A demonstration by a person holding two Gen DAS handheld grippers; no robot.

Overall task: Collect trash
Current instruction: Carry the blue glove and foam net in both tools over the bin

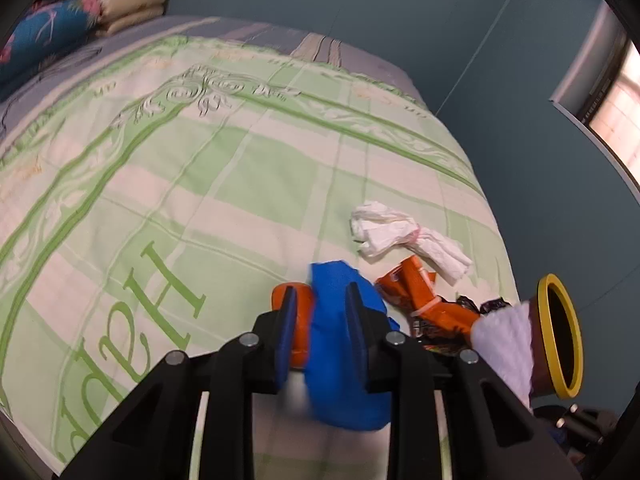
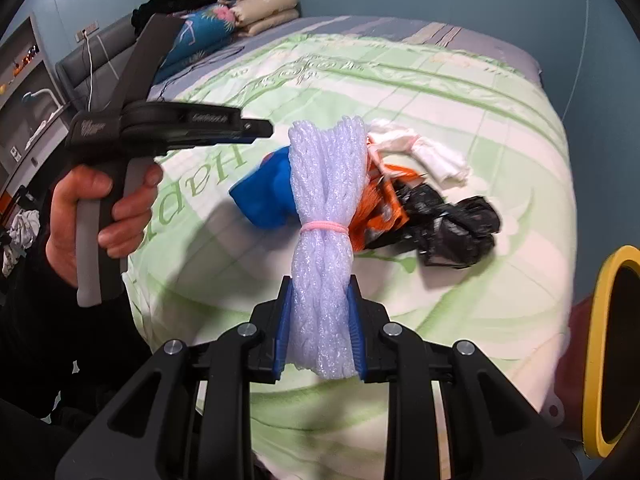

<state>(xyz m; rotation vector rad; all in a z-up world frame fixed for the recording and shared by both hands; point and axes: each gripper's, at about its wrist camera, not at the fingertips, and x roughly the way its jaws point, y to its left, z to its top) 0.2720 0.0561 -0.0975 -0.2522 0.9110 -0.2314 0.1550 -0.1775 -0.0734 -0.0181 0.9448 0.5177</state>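
Two pieces of trash are held above a bed, one in each gripper. The white foam net bundle (image 2: 325,240) is a soft, knitted-looking tube of pale translucent mesh, folded lengthwise and cinched near its middle by a thin pink elastic band (image 2: 323,229). Its lower end sits between the blue pads of the right gripper (image 2: 320,328), whose jaws are clamped on it; the upper end stands free above the bedspread. The blue plastic wrapper (image 1: 344,332) is a smooth, saturated blue crumpled sheet, partly blurred. It is pinched between the blue pads of the left gripper (image 1: 322,320), with an orange part (image 1: 298,320) pressed against it on the left pad's side; the jaws are closed on it.

Lying on the green-and-cream checked bedspread (image 1: 180,160), near its right edge, are further items: a crumpled white tissue-like bag (image 1: 404,234) tied with a pink band, an orange snack wrapper (image 1: 420,300) touching it, and black crumpled plastic (image 2: 452,228) beside the orange one.

A bin with a yellow rim (image 2: 596,344) stands just off the bed's right side, its dark opening facing the camera. In the right wrist view, a hand (image 2: 92,208) grips the grey handle of the left gripper. Folded pillows (image 2: 268,10) and a blue floral cushion (image 1: 56,36) lie at the far end of the bed, against a teal wall (image 1: 440,12).
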